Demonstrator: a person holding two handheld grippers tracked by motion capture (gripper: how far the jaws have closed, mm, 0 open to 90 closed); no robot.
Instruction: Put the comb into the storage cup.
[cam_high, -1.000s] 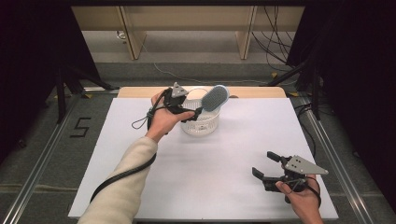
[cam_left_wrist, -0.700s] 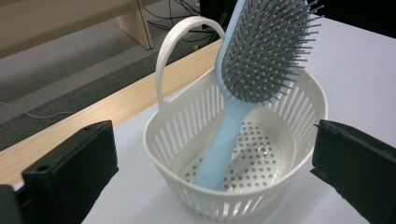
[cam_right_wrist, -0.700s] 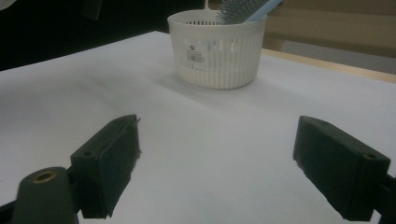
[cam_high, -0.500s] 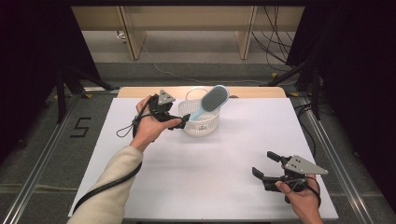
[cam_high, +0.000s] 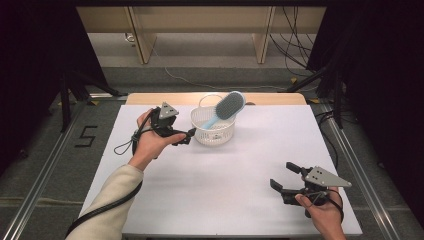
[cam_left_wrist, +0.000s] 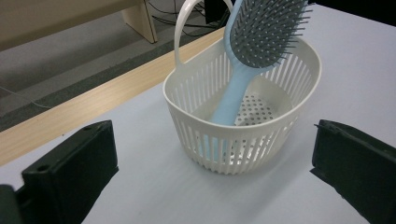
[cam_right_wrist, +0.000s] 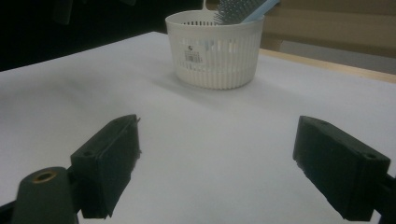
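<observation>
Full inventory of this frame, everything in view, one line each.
Basket: 1, white slatted plastic with a loop handle, far centre of the table.
Hairbrush: 1, light blue with grey bristles, handle down in the basket, head leaning over its rim.
Table: 1, white top with a wooden far edge.
Number 5: 1, black, on the floor left of the table.
Left gripper: 1, black, open, just left of the basket.
Right gripper: 1, black, open, near right of the table.
</observation>
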